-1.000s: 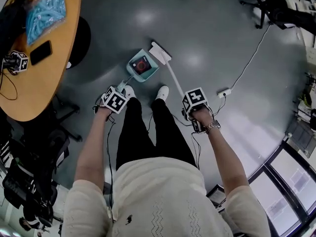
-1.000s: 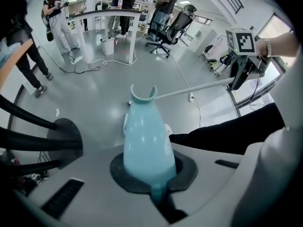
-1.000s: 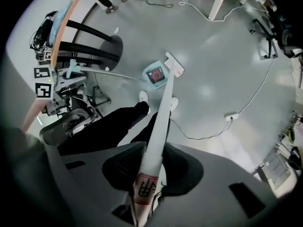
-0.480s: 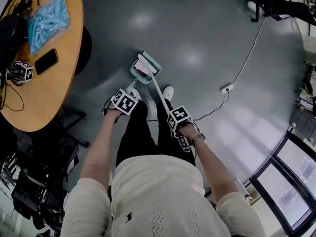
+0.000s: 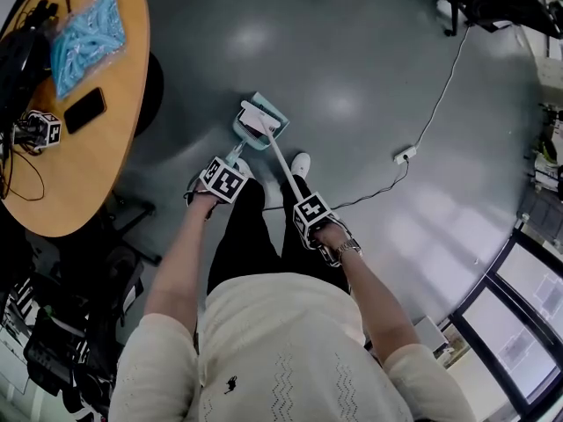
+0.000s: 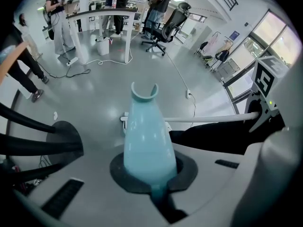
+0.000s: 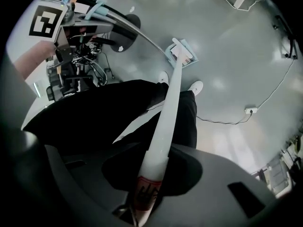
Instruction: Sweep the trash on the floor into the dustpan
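A light teal dustpan rests on the grey floor just ahead of the person's feet. My left gripper is shut on its teal handle. The white broom head lies over the pan's mouth and hides most of what is inside. A long white broom handle runs back to my right gripper, which is shut on its end. From the right gripper view, the dustpan shows far down the handle, with a small reddish patch beside the broom head.
A round wooden table at the left carries a blue bag, a phone and a marker cube. A power strip with its cable lies on the floor at the right. White shoes stand behind the pan. People stand at desks in the distance.
The broom head has swung left from beside the dustpan onto its mouth, covering the red trash. My right gripper has moved left and closer to the body. The left gripper has barely moved.
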